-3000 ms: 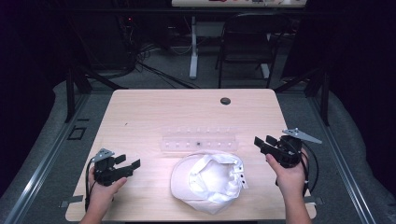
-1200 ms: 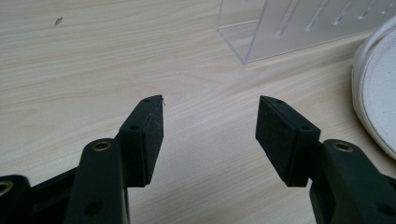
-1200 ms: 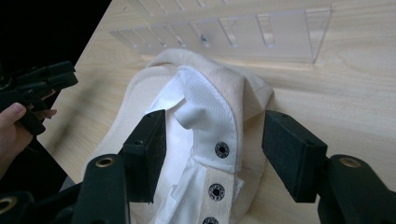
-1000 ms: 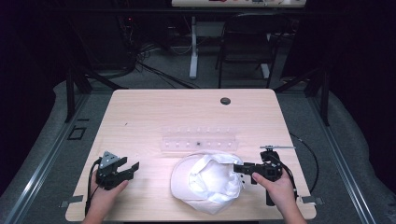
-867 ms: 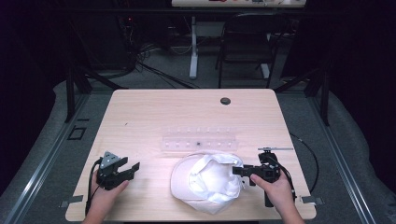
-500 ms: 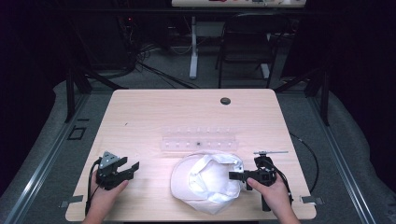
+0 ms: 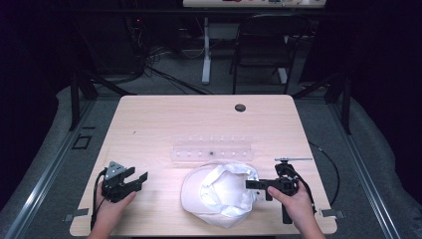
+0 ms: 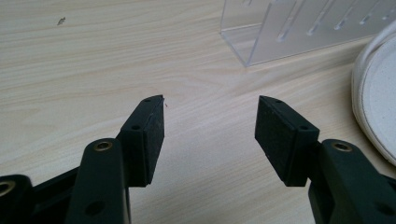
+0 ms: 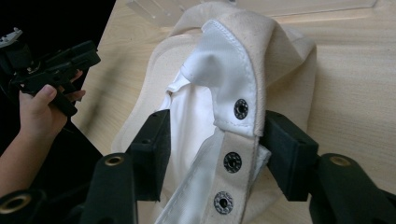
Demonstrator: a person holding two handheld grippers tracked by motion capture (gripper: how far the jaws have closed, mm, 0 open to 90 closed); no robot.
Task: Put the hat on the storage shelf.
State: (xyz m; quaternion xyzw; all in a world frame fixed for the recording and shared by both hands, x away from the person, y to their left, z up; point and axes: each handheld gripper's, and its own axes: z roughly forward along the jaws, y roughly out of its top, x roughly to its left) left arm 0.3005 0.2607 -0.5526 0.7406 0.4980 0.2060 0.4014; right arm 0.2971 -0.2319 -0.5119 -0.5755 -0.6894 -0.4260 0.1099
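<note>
A white cap (image 7: 219, 194) lies upside down at the front middle of the wooden table (image 7: 149, 124), its white lining showing. In the right gripper view its snap strap (image 9: 238, 140) with metal studs runs between my right gripper's (image 9: 214, 135) jaws, which stand open on either side of it. From above, the right gripper (image 7: 250, 184) reaches into the cap's right rim. My left gripper (image 7: 139, 178) rests at the front left, open, over bare wood (image 8: 210, 126), with the cap's brim (image 8: 378, 93) off to its right. The left gripper (image 9: 70, 58) also shows beyond the cap.
A clear plastic rack (image 7: 211, 152) lies just behind the cap; its corner (image 8: 299, 28) is ahead of the left gripper. A dark grommet hole (image 7: 240, 107) sits near the table's far edge. A chair (image 7: 263, 45) and cables stand beyond the table.
My right gripper has moved left and down from the table's right side to the cap, and its jaws now straddle the snap strap. The left gripper has barely moved.
</note>
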